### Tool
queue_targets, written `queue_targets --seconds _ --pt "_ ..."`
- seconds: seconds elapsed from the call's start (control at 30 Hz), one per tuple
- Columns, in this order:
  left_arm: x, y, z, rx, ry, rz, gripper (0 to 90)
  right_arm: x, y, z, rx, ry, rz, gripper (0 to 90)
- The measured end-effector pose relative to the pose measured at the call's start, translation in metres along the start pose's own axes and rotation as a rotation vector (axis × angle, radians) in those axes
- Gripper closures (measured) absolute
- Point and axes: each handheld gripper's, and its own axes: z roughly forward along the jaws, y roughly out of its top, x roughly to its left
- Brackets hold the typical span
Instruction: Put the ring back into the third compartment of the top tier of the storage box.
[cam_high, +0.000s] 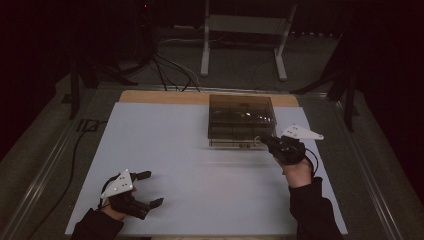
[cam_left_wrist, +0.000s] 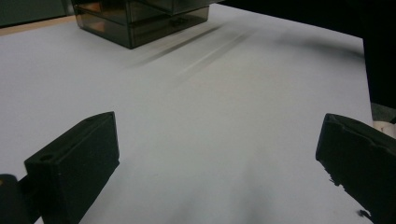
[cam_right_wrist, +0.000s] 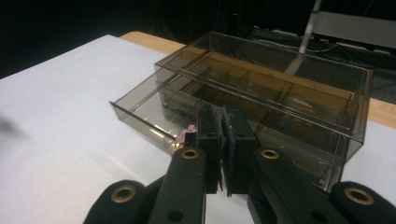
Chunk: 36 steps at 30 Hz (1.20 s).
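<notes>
Right gripper (cam_right_wrist: 224, 140) has its jaws pressed together at the front edge of the smoky drawer box (cam_right_wrist: 261, 88), its lower drawer (cam_right_wrist: 144, 109) pulled out; whether they pinch it is unclear.

Black tongs (cam_high: 268, 141), brass screws, dark sleeves (cam_high: 312, 207)

White table cover (cam_high: 200, 150); wooden table edge (cam_high: 165, 96) behind; metal stand (cam_high: 245, 30), cables (cam_high: 170, 72) on floor.
</notes>
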Motion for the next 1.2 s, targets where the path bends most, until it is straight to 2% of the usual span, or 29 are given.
queue_targets --seconds 0.57,1.2 --pt "0.000 0.000 0.001 0.004 0.001 -0.001 0.6 -0.023 -0.002 0.013 -0.002 -0.113 0.040 87.4" --pt "0.001 0.000 0.001 0.006 0.005 -0.001 0.6 -0.038 -0.004 0.032 0.050 -0.164 0.075 87.3"
